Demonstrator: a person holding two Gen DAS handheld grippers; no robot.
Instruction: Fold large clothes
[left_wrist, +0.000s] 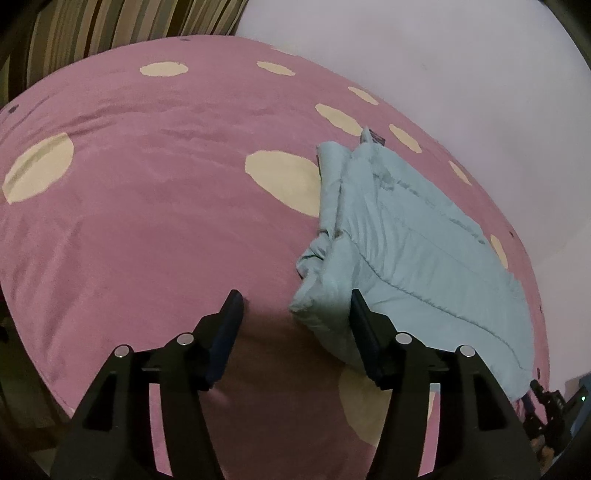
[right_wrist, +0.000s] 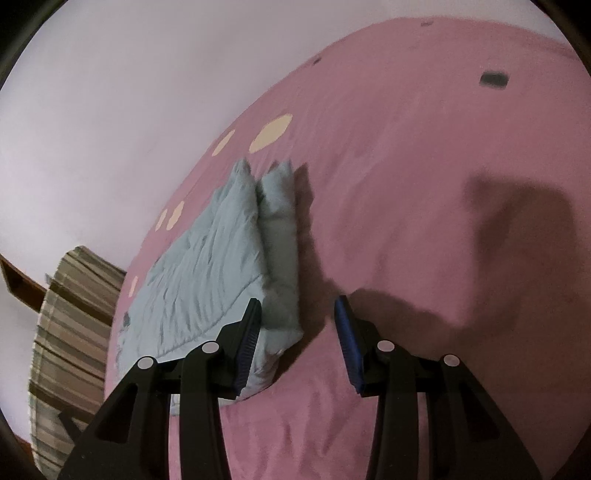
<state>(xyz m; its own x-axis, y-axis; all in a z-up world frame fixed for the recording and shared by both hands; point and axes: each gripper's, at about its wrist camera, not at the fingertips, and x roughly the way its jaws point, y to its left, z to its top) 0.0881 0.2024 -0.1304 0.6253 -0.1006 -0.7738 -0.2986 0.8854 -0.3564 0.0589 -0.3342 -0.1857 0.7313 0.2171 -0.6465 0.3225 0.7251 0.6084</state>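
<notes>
Light blue padded garment lying folded on pink dotted bedspread, close to the bed edge along the pale wall. Long axis running roughly parallel to that wall-side edge. In left wrist view, stretching from near-right corner up to a narrow far end, where a small dark tag pokes out. Rolled or doubled thick edge along its left side, quilting seams running lengthwise.

Left gripper spread wide, holding nothing. Right fingertip over the garment's near corner; contact impossible to tell. Left fingertip over bare bedspread.

From right wrist view, same garment seen from the opposite end: long axis running away from camera, toward cream dots near the wall. Two bulky ridges side by side at the far end, a crease between them.

Right gripper also spread wide, empty. Left finger in front of the garment's near end, right finger over bare bedspread. Dark gripper shadows on the spread to the right.

Striped fabric hanging past the bed at left.
</notes>
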